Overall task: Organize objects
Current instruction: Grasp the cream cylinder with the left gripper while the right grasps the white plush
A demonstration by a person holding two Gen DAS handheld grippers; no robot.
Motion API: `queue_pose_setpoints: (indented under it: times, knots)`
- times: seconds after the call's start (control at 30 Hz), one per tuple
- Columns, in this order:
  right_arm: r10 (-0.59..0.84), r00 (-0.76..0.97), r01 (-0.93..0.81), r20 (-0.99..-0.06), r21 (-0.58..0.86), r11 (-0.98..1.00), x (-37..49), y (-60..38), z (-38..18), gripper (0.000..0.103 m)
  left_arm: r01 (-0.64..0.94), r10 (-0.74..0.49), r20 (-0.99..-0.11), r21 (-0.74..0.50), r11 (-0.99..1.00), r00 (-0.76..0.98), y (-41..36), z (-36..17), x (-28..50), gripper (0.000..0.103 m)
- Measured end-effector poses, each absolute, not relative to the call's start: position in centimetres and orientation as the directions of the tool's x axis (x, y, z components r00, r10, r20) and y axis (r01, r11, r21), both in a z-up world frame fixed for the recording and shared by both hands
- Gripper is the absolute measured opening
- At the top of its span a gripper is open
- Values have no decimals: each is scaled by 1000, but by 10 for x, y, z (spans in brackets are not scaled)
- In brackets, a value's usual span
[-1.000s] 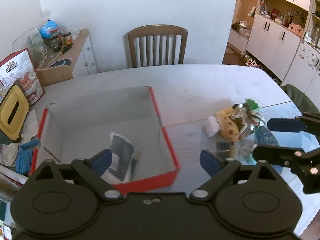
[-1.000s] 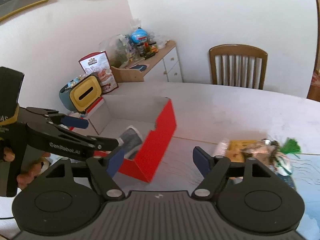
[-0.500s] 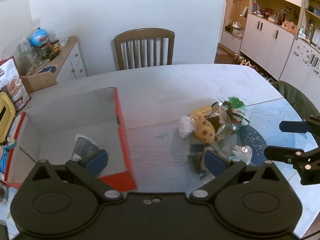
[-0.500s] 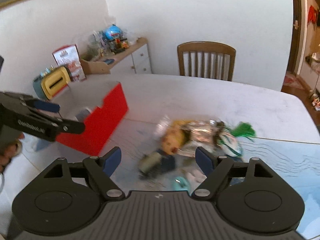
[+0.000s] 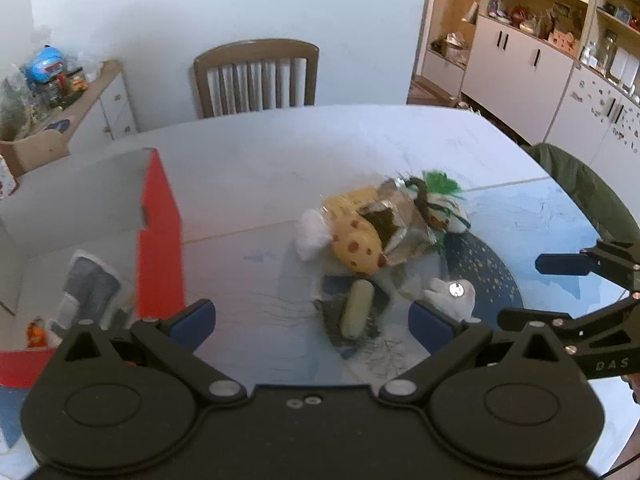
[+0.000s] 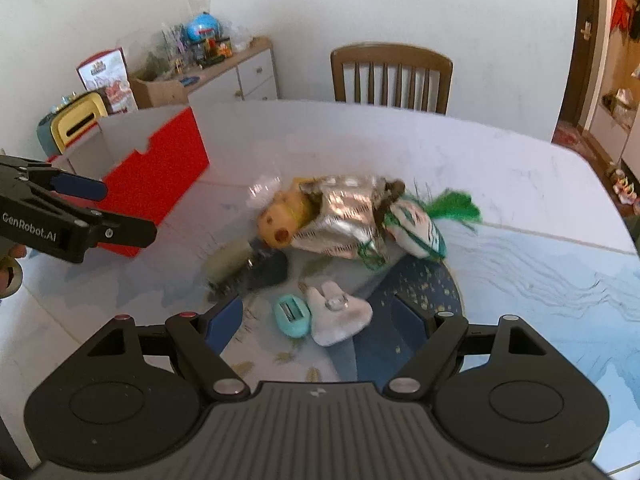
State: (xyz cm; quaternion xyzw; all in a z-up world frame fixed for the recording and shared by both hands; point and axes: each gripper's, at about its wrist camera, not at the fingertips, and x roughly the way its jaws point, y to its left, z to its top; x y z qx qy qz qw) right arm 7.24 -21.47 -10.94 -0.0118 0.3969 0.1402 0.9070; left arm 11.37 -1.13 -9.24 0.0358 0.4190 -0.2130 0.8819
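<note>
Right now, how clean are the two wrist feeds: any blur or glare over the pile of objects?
Left wrist view: red box edge smeared by motion blur, pile soft, table glossy with reflections. Right wrist view: silver foil bag glares, pale cylinder blurred, white glove-like item fairly sharp. Both show fisheye bending at the edges.

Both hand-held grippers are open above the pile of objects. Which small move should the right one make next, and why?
Probably lower the right hand-held gripper onto the small white plush toy. Its jaws stand open and empty, the toy lies directly between its fingertips, apart from the tangled pile, and the open red cardboard box stands ready to the left.
</note>
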Motion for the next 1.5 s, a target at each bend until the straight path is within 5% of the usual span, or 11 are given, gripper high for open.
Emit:
queue_pose_setpoints:
  times: [0.73, 1.03, 1.17, 1.43, 1.5]
  knots:
    - [241, 564, -221, -790, 137, 966, 121, -234, -170, 77, 436, -321, -791, -76, 897, 521, -55, -148, 131, 95]
    - [290, 539, -218, -791, 201, 955, 130, -232, -178, 60, 451, -337, -780, -80, 889, 527, -58, -153, 133, 72]
    - [311, 527, -210, -791, 233, 949, 133, -233, -179, 47, 459, -346, -775, -82, 884, 529, -60, -150, 133, 50]
    - [327, 519, -208, -789, 255, 944, 134, -232, -180, 43, 482, -356, -776, -76, 873, 522, -66, -150, 132, 31]
    - [325, 521, -206, -789, 253, 945, 133, -232, -180, 42, 490, -359, -778, -75, 868, 515, -67, -150, 132, 18]
